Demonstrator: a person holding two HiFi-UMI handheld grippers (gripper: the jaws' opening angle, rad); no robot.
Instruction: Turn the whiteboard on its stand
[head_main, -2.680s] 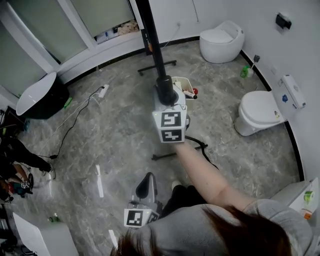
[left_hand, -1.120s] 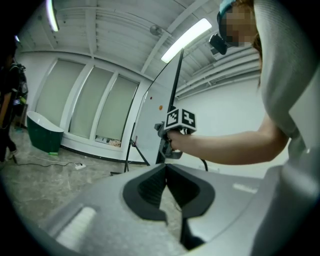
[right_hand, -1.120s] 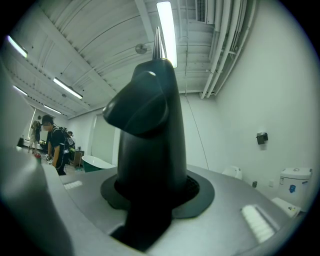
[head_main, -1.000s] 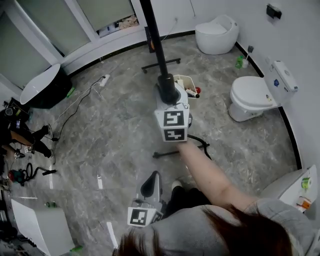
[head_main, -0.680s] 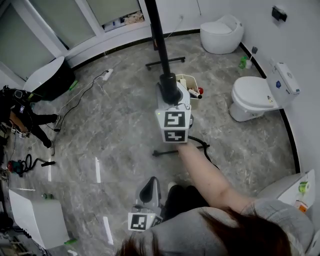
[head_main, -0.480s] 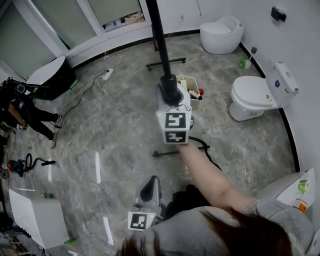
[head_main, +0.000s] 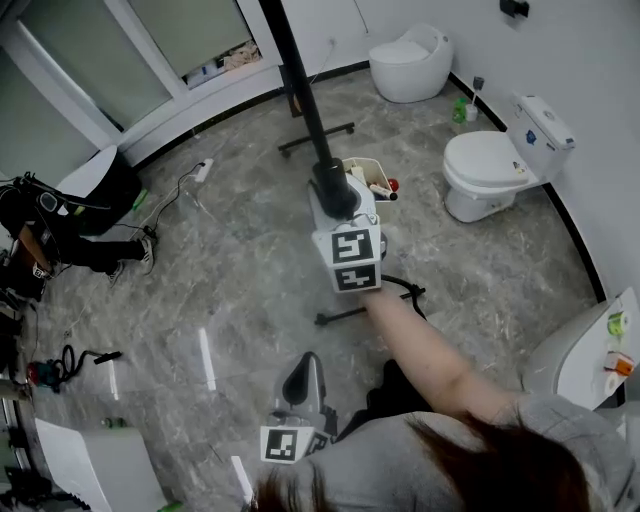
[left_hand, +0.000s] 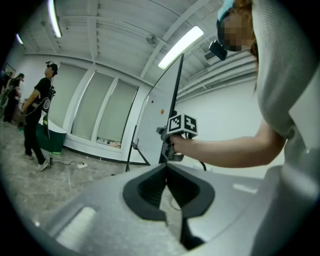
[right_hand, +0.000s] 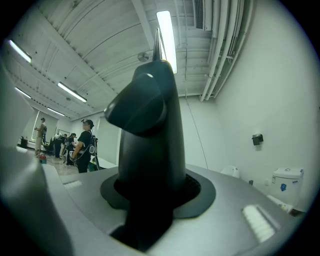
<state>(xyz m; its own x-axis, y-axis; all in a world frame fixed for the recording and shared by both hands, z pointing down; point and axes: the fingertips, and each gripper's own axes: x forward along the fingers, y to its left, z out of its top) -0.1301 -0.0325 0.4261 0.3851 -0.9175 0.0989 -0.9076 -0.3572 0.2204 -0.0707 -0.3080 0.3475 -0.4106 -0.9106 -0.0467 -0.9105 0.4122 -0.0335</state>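
Observation:
The whiteboard (head_main: 295, 75) appears edge-on in the head view, as a black bar running from the top of the picture down to my right gripper (head_main: 333, 190). That gripper is shut on the board's near edge and held out level at arm's length. In the right gripper view the dark jaws fill the middle and the thin board edge (right_hand: 157, 42) rises above them. The stand's black feet (head_main: 365, 312) rest on the grey floor. My left gripper (head_main: 298, 378) hangs low near my body, its jaws together on nothing. The left gripper view shows the whiteboard (left_hand: 175, 95) tall and thin.
A white bin of pens (head_main: 368, 178) sits by the board's base. Two toilets (head_main: 490, 165) (head_main: 405, 62) stand at the right and back right by the wall. A power strip with cable (head_main: 203, 170) lies on the floor. A person (head_main: 60, 235) stands at the left.
My right gripper has shifted sideways, still clamped on the board edge, and the left gripper moved along with me. The person at the left has come further into view.

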